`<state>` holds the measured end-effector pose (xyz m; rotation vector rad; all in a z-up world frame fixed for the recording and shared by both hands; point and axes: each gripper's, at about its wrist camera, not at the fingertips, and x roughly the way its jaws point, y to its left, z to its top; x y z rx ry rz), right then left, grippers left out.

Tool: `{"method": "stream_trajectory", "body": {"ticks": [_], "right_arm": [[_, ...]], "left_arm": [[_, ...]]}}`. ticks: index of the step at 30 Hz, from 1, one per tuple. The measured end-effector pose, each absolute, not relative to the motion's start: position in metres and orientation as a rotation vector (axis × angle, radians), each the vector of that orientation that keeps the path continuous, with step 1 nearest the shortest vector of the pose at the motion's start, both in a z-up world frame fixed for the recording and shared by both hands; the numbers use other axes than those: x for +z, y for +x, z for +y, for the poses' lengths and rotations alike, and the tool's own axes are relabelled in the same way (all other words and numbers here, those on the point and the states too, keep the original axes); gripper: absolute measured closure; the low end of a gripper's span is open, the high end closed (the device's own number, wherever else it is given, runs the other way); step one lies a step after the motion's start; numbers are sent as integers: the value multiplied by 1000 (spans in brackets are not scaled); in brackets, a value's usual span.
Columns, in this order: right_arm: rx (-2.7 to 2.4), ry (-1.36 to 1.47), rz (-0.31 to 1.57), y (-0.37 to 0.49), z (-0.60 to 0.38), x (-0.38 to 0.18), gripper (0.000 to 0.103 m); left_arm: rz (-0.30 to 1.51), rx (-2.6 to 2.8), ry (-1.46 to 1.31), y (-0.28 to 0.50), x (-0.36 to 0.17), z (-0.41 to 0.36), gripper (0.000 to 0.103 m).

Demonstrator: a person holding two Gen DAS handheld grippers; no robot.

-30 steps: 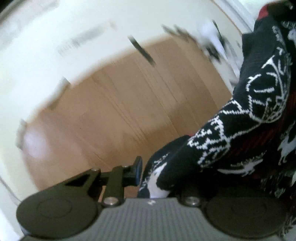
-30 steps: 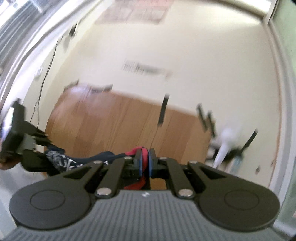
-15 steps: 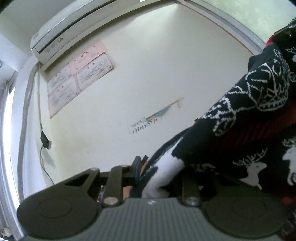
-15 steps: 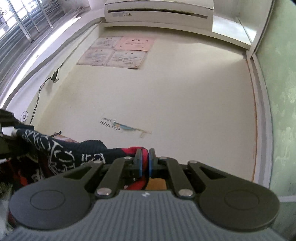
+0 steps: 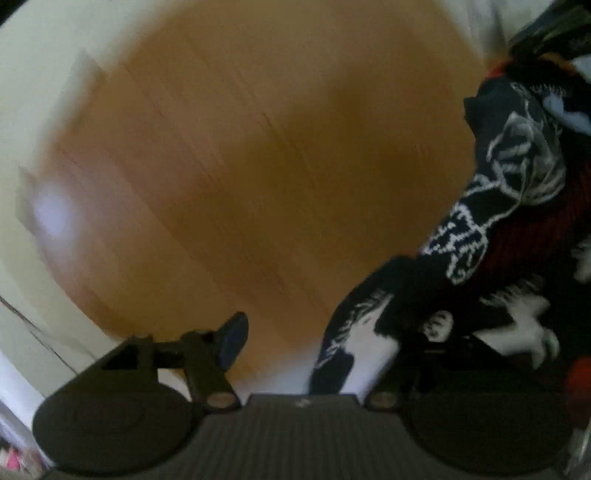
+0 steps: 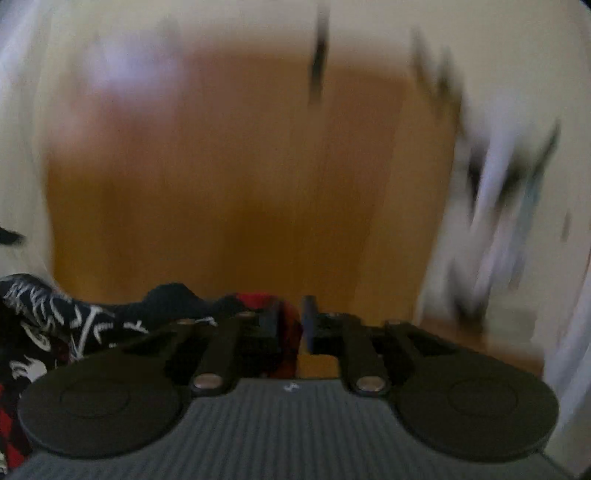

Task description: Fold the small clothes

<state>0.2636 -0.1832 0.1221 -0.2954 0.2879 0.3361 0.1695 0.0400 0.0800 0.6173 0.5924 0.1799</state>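
one dark patterned knit sweater point(image 5: 517, 206) at 3 o'clock, two claws, left claw point(image 5: 317, 343) opening, cloth draped over one finger, right claw point(image 6: 291, 325) opening, red hem between, blurry wooden bench point(image 5: 258, 147), pale wall point(image 6: 369, 22)

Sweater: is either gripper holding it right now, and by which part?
Both grippers are opening, releasing the patterned sweater. Dark patterned edge sits between the left gripper fingers; red edge between the right gripper fingers.

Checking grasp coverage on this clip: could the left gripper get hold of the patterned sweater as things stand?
Probably yes. The sweater already drapes over the right finger of the left gripper, whose jaws are opening, with cloth between them and nothing blocking. Blur hides any pad contact.
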Motion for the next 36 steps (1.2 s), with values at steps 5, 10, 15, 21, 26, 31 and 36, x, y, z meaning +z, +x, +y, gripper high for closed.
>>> {"method": "stream_trajectory", "body": {"ticks": [5,10,15,21,26,31,36], "right_arm": [[404,-249,525,255,-219,31,57],[442,-62,692,208,-271,1,37],[565,5,681,156,-269,4,15],[605,-263,706,129,-240,-20,95],[259,-291,518,183,-297,35,97],[-212,-236,493,238,-359,51,82],[297,-70,474,177,-299,49,33]], "left_arm": [[699,145,509,151,14,68,29],[651,55,419,88,22,80,7],[615,35,361,51,39,93,0],[667,-19,191,1,26,92,0],[672,-28,169,-29,20,87,0],[668,-47,131,-47,22,88,0],[709,-86,148,-53,10,74,2]]}}
